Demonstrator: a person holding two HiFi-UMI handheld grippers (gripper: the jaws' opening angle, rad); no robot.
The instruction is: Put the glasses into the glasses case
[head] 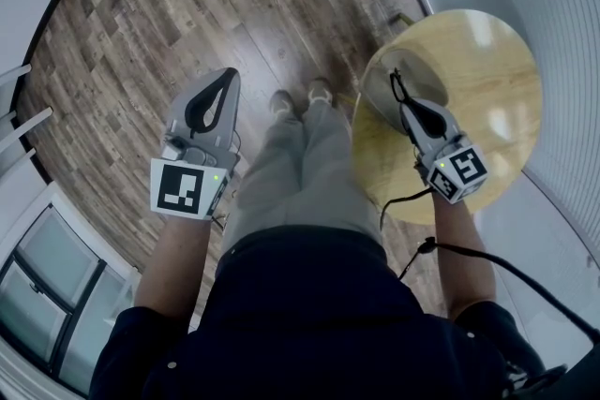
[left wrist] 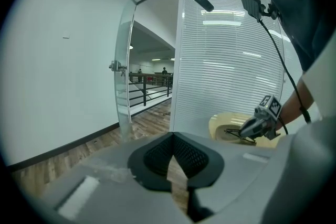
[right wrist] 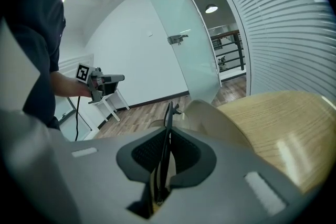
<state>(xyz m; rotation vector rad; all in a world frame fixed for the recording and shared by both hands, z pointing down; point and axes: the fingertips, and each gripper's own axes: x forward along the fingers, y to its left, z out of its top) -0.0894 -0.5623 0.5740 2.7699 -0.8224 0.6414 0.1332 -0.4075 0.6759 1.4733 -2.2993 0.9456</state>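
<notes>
The right gripper (head: 397, 83) was clamped on the glasses (right wrist: 168, 113), whose thin black frame stood edge-on between its pads and stuck out past the tips. It hung tilted downward just above the glasses case (head: 375, 78), a pale shell lying open on the round wooden tabletop (head: 492, 80). The step in hand looked like the lowering into the case. To do it well, the frame would probably need rolling until it lay flat along the shell's length, then sinking until it rested on the lining before the pads let go. Dropped from above, so light a frame might bounce or catch on the raised lid. The case sat near the side of the tabletop closest to the person, so a push toward that rim could slide it off. The far half of the tabletop was bare and gave space for a slow approach from above. A slatted wall curved close along the right, leaving little sideways room there. The left gripper (head: 228, 75), closed on nothing, was held over the wooden floor (head: 141, 61), well apart from the tabletop and free to come steady the case.
</notes>
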